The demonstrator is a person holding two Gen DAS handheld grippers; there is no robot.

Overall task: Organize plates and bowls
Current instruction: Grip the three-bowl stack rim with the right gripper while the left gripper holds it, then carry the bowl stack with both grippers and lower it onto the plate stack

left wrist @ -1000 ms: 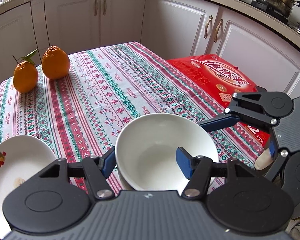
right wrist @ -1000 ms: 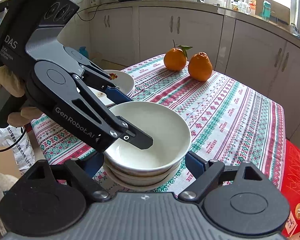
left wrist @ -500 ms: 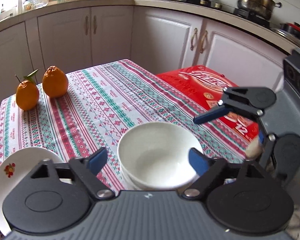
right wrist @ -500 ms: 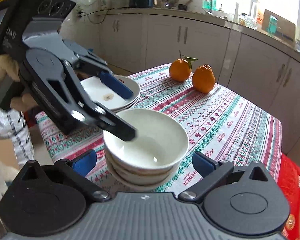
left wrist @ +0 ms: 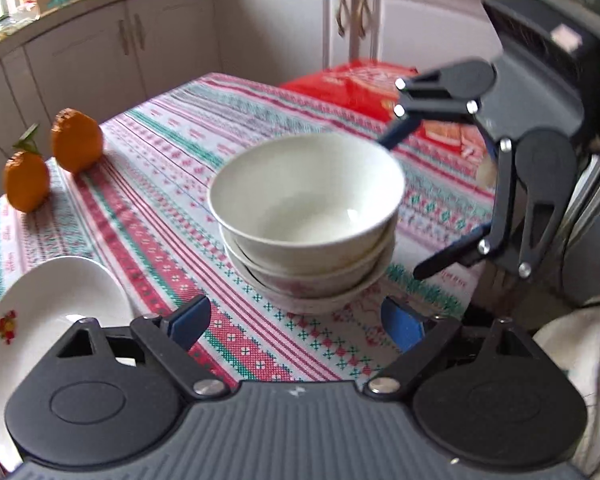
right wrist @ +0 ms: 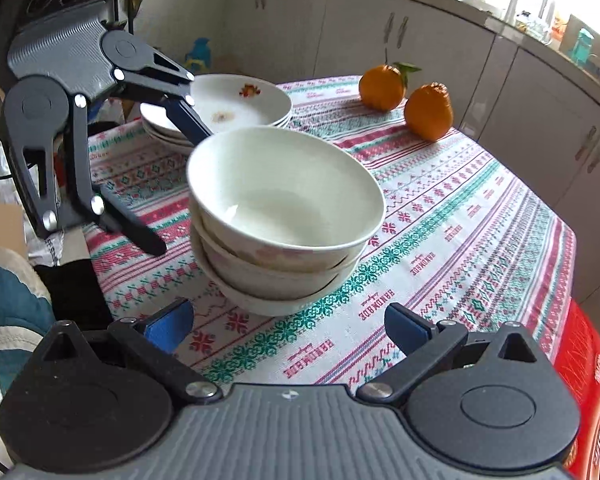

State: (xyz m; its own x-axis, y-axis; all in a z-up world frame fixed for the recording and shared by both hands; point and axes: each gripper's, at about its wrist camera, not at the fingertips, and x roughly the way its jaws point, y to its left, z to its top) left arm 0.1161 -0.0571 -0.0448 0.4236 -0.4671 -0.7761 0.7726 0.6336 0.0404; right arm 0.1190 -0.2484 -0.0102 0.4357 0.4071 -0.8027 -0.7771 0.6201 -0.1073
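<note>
The stack of bowls (left wrist: pixel 306 232) sits near the front edge of the desk (right wrist: pixel 460 216), on its patterned cloth; three glazed white bowls nested, the top one leaning a little rather than seated flat. A stack of plates (right wrist: pixel 236 100) lies to the far left of it in the right wrist view, and two oranges (right wrist: pixel 404 98) stand well apart at the far side. The bowls look like glazed ceramic: stiff, slick, fairly heavy as a stack and liable to chip; I judge the safest hold is on the lowest bowl's wall from both sides, or across one rim, one finger inside and one outside. The left gripper (left wrist: pixel 296 322) has just been opening and stands released, fingers spread on the near side of the stack, nothing between them. The right gripper (right wrist: pixel 288 326) has likewise just been opening and stands wide, empty, just short of the stack. Both point steeply down at the bowls from opposite sides.
</note>
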